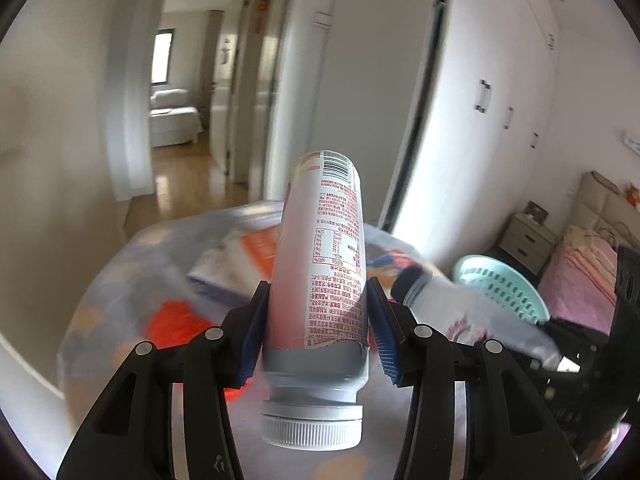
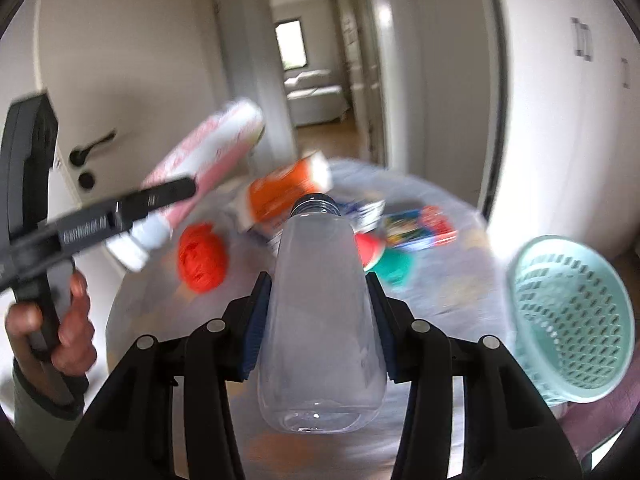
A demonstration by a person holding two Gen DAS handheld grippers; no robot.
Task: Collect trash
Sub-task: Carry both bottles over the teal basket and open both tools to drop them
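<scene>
The left gripper is clamped on a white labelled bottle, both blue pads pressed to its sides; the capped end points back toward the camera, the barcoded base away, and the bottle is clear of the tabletop. The right gripper is closed on a clear plastic bottle, pads against its flanks, the round base nearest the camera and the uncapped threaded neck pointing away over the tabletop. In the right wrist view, a hand at the left edge grips the left gripper's handle, the white labelled bottle slanting up beyond it. Past both bottles, items remain on the patterned tabletop: an orange-and-white carton, a red ball-shaped object, a green object and a colourful packet, all blurred. A mint-green perforated basket sits off the tabletop's right edge, near the right gripper.
</scene>
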